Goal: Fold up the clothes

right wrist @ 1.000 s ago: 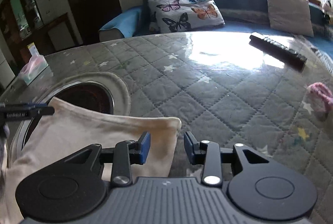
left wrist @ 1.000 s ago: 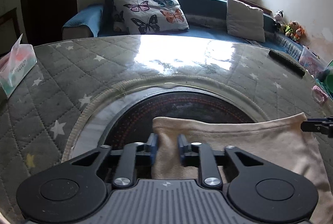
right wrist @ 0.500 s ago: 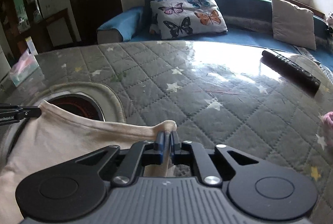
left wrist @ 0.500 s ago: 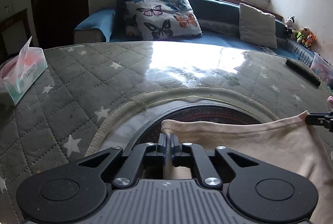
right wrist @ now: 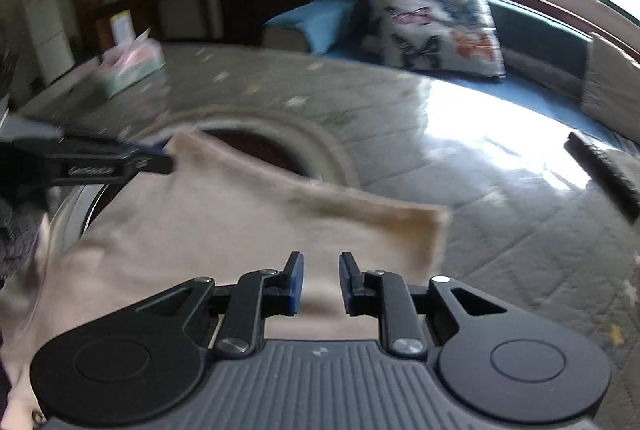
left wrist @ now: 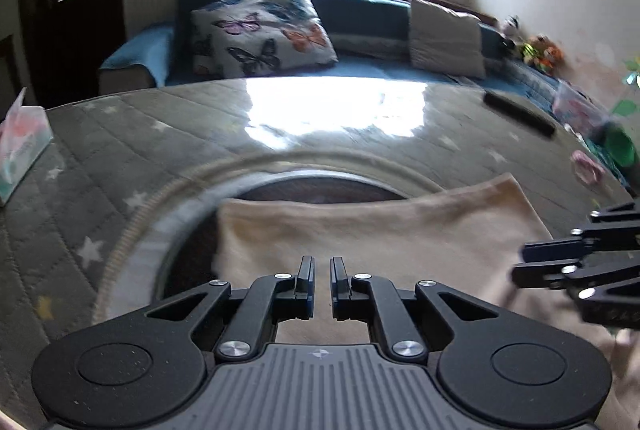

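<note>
Cream cotton, that's what we're dealing with. The cloth looks like a light, floppy garment lying flat on the grey quilted table cover, its far edge draped across the dark round opening at mid-frame. I reckon it will weigh almost nothing, sag the second it's lifted and slide easily on that glossy cover, so the corners and the hemmed top edge are the places to pinch, both at once, to keep it taut.

Now the left gripper, low centre in its own view: jaws only a sliver apart, nothing pinched. Cloth shows through the slit, but it lies underneath the fingers. The garment's upper-left corner sits just up and to the left of those tips.

Over to the right gripper: its jaws are opening, with a clear gap and bare fabric visible below and between the blue pads, which aren't pressing on it. The cloth's right corner lies just up and to the right of the fingers, close by.

In the right-hand view the left tool comes in from mid-left, its tip right by the far left corner of the cloth; whether it touches, I can't tell through the blur. Neither tool has hold of the garment.
</note>
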The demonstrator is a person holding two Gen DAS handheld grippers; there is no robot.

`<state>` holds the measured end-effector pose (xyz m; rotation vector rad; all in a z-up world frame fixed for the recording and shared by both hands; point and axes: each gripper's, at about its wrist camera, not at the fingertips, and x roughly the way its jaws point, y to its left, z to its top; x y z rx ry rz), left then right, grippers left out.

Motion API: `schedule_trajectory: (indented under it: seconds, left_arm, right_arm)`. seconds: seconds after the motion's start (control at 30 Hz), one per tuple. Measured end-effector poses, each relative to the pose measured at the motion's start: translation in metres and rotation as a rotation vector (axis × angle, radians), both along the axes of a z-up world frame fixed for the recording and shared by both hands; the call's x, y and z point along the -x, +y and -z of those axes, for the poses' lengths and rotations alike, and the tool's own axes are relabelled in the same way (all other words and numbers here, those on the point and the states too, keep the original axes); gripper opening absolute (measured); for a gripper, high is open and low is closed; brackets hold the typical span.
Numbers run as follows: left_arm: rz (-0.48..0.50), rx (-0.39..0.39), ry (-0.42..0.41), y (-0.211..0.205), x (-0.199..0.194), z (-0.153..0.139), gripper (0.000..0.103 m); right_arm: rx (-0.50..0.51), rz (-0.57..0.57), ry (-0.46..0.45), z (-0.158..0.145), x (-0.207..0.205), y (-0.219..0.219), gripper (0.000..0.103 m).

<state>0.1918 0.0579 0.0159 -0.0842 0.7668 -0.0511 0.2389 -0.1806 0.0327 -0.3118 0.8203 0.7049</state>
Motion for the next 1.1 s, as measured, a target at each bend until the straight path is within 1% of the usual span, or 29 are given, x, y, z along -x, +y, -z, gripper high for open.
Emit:
schedule_trajectory:
  seconds: [0.1, 0.23, 0.3, 0.4, 0.5, 0.6, 0.67, 0.7, 0.73, 0.9, 1.03, 1.07, 1.1]
  left_arm:
    - [0.019, -0.008, 0.014, -0.007, 0.002, 0.006, 0.009]
    - [0.02, -0.014, 0.024, -0.007, 0.003, 0.011, 0.009]
    - [0.017, -0.011, 0.027, -0.007, 0.003, 0.012, 0.009]
    - [0.019, -0.018, 0.025, -0.009, 0.004, 0.013, 0.009]
    - [0.017, -0.019, 0.024, -0.01, 0.004, 0.013, 0.009]
    - [0.019, -0.016, 0.023, -0.01, 0.005, 0.014, 0.013]
    - [0.019, -0.015, 0.022, -0.01, 0.005, 0.013, 0.019]
    - [0.021, -0.015, 0.021, -0.01, 0.005, 0.014, 0.025]
    - [0.022, -0.018, 0.021, -0.011, 0.005, 0.014, 0.028]
    - [0.029, -0.024, 0.014, -0.012, 0.006, 0.015, 0.029]
    - [0.029, -0.029, 0.008, -0.014, 0.005, 0.016, 0.033]
    - [0.028, -0.032, 0.007, -0.015, 0.005, 0.016, 0.034]
    - [0.026, -0.032, 0.007, -0.016, 0.006, 0.016, 0.035]
  right_arm:
    - [0.02, -0.029, 0.0, 0.007, 0.009, 0.011, 0.02]
    - [0.027, -0.04, -0.014, 0.012, 0.015, 0.017, 0.021]
    - [0.036, -0.046, -0.014, 0.015, 0.018, 0.019, 0.025]
    - [0.051, -0.053, -0.039, 0.016, 0.023, 0.021, 0.025]
    - [0.03, -0.051, -0.039, 0.015, 0.024, 0.023, 0.026]
    - [0.021, -0.054, -0.044, 0.017, 0.025, 0.026, 0.026]
    - [0.021, -0.061, -0.038, 0.019, 0.025, 0.03, 0.027]
    - [0.02, -0.06, -0.04, 0.02, 0.025, 0.03, 0.029]
    - [0.018, -0.059, -0.04, 0.02, 0.025, 0.03, 0.029]
    - [0.019, -0.073, -0.027, 0.018, 0.032, 0.022, 0.03]
    - [0.016, -0.079, -0.034, 0.012, 0.039, 0.016, 0.03]
    - [0.008, -0.079, -0.038, 0.01, 0.039, 0.017, 0.031]
    - [-0.006, -0.078, -0.036, 0.009, 0.036, 0.02, 0.034]
